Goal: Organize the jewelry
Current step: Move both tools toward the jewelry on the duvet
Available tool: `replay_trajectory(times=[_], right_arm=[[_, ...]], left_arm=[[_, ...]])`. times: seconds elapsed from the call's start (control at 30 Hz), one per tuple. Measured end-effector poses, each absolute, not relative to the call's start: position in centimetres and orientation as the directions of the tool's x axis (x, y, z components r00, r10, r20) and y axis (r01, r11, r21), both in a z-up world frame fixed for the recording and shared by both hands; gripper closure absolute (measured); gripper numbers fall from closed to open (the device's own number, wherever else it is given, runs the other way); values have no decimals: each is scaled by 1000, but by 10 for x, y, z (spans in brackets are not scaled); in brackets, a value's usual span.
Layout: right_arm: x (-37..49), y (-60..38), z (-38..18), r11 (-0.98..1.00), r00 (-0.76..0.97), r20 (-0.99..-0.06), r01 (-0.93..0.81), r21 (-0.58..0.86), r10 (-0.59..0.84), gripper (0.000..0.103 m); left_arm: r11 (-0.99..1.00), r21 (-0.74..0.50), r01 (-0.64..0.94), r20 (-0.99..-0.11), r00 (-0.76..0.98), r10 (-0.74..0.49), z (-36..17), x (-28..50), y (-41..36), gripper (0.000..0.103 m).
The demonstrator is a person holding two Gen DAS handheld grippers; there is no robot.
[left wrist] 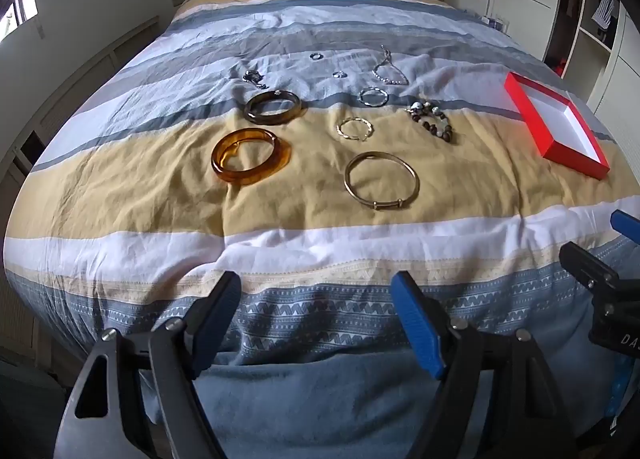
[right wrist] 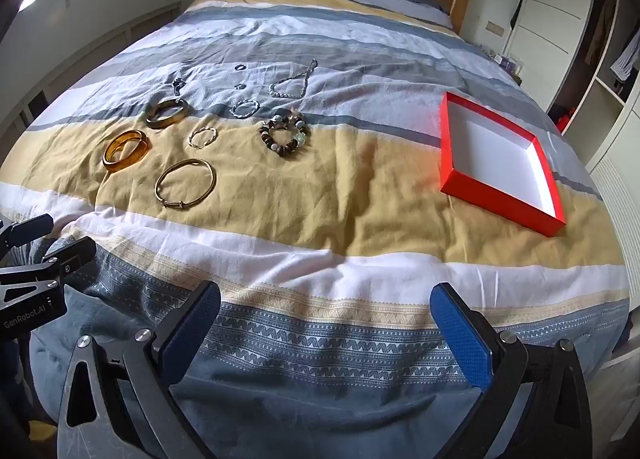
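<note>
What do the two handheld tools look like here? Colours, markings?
Both match: the left tool and right tool have black linkage arms with silver pivot screws and blue textured fingers. White "GenRobot.AI" lettering shows on the left tool's black body. No sleeves or cables visible.

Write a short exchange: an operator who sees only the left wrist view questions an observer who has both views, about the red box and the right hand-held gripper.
Operator: The near wall of the red box hides part of its floor from me. Is anything inside?
Observer: No. The right wrist view looks down into it, and the whole white floor is bare.
Operator: I see only a blue tip and some black frame of the right hand-held gripper. How do its fingers stand?
Observer: Both blue pads are spread wide over the foot of the bed, with nothing between them.
</note>
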State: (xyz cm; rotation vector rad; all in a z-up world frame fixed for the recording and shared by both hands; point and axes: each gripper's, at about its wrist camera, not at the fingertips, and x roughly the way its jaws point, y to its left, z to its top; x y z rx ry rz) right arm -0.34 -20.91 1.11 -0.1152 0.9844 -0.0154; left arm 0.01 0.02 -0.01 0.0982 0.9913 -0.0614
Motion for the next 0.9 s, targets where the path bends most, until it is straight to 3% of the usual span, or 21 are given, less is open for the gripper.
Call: replay_trajectory(times=[0.9], right_arm=[[-2,-210,8,997,564,-824,-28,-74,-45,1]], left_arm=[[991,20,129,-858,512,-49,-5,0,3,27]])
